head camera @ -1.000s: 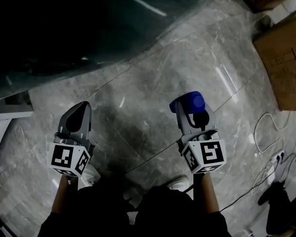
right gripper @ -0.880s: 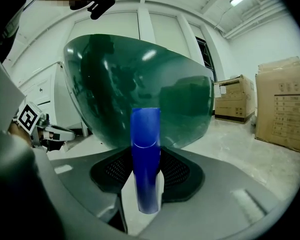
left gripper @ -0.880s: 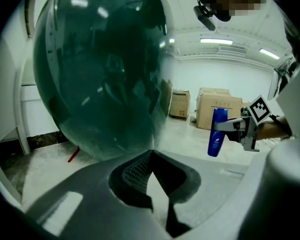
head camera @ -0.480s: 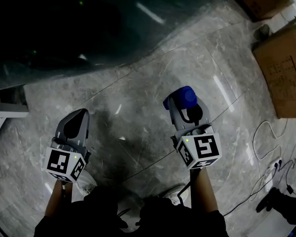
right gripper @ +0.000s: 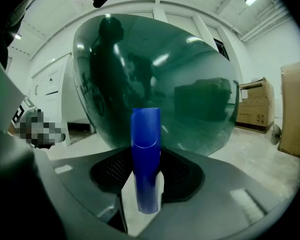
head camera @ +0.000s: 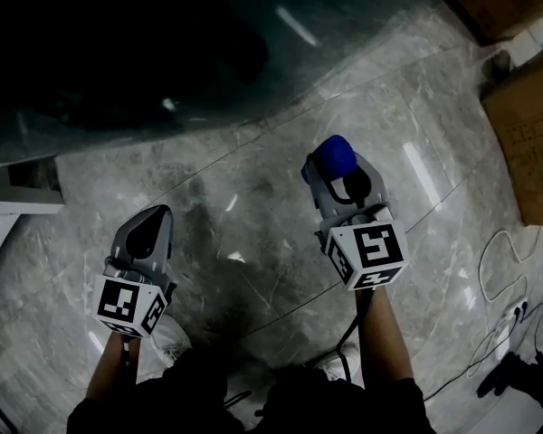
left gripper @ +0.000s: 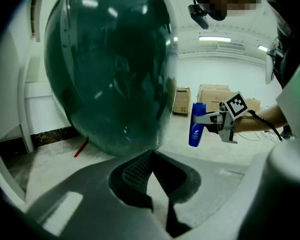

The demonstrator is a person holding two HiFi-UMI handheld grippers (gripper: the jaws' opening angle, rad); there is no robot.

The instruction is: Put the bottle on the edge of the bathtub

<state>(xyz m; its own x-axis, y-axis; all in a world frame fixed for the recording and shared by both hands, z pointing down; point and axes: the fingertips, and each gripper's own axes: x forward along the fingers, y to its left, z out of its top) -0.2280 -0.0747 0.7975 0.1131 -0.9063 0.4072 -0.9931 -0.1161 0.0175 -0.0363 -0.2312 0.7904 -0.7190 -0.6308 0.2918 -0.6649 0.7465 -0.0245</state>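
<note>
right claw (head camera: 338, 174): gripping blue bottle (right gripper: 145, 159) upright | left claw (head camera: 151, 224): closed, empty | both over marble floor (head camera: 253, 188), near dark-green bathtub (head camera: 118, 52)

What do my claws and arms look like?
The left claw and right claw are grey, with tapered jaws and dark meshed pads. Each carries a white cube with black square markers at its rear. A dark cable trails beneath the right one. Forearms are uncovered; clothing is dark.
</note>
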